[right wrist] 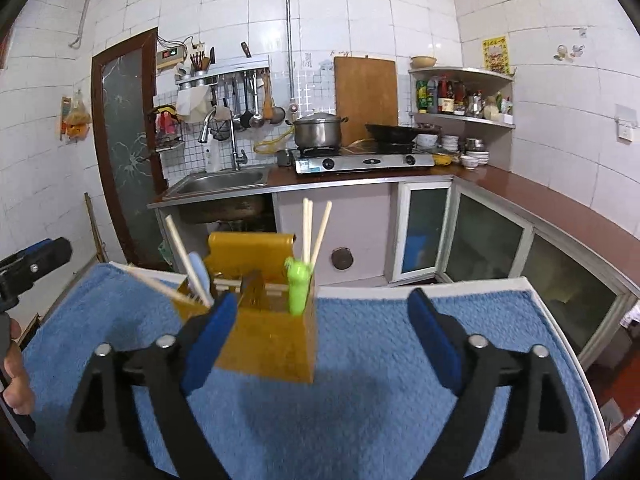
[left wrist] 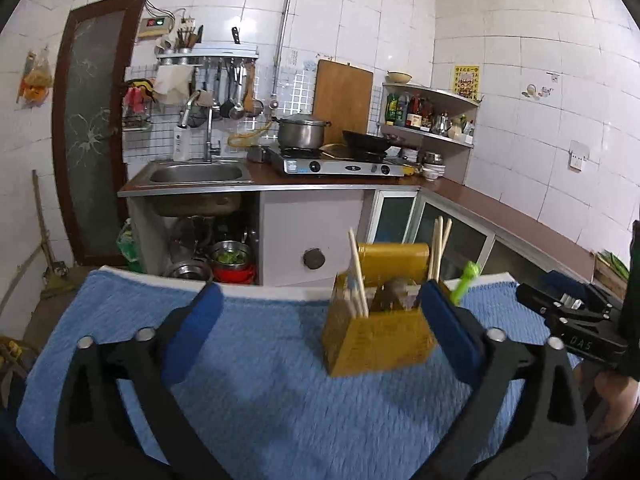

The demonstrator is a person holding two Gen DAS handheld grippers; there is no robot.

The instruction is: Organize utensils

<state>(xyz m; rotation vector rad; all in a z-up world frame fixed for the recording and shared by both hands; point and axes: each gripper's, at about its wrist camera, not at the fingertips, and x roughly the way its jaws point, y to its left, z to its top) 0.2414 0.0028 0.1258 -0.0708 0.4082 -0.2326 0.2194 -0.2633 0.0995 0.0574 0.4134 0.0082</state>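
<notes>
We hold both claws over the blue towel, which spreads under and ahead of them across the table and reaches the far white edge. On it stands the yellow holder, upright, just ahead of our right claw and touching or nearly touching its left pad; from the other side it sits just inside the right pad of our left claw, whether in contact we cannot tell. Both claws are spread wide with nothing between their pads. The right claw also shows at the right edge of the left view, beside the holder and apart from it. In the holder, chopsticks rise from the compartment farthest from our right claw's left pad, and more chopsticks lean out of the compartment nearest that pad, one tilted low toward the left. A green utensil stands at the holder's right corner, ahead of the gap of the right claw. A pale blue utensil pokes up among the leaning chopsticks; what it is we cannot tell.
</notes>
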